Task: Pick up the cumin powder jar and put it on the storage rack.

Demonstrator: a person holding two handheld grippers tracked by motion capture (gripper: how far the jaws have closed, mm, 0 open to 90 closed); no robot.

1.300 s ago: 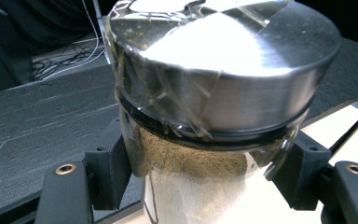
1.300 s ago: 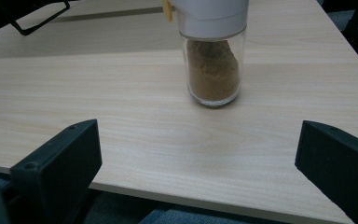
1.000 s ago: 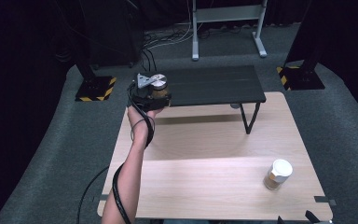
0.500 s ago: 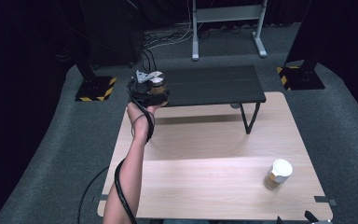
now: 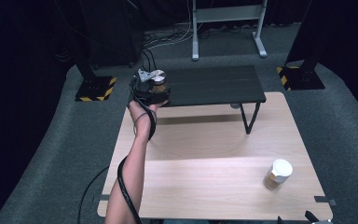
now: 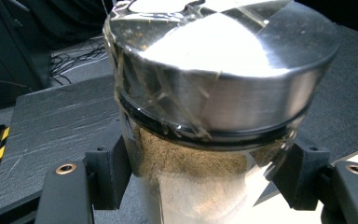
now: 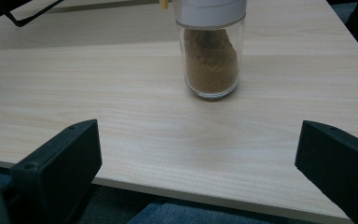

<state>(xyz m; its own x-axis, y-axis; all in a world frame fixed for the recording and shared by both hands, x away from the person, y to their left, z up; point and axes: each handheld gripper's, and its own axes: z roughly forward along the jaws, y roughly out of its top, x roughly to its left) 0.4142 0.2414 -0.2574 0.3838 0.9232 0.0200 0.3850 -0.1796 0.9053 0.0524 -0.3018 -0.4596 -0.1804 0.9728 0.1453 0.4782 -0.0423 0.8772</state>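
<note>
The metal-lidded jar [image 5: 158, 80] is pinched by the left gripper [image 5: 153, 91] over the black shelf's [image 5: 214, 86] left end. Its glass is pressed between both fingers [image 6: 106, 170]. The right gripper [image 7: 200, 154] is spread wide at the tabletop [image 7: 121, 112] edge, the white-lidded jar [image 7: 211, 51] well beyond.
</note>
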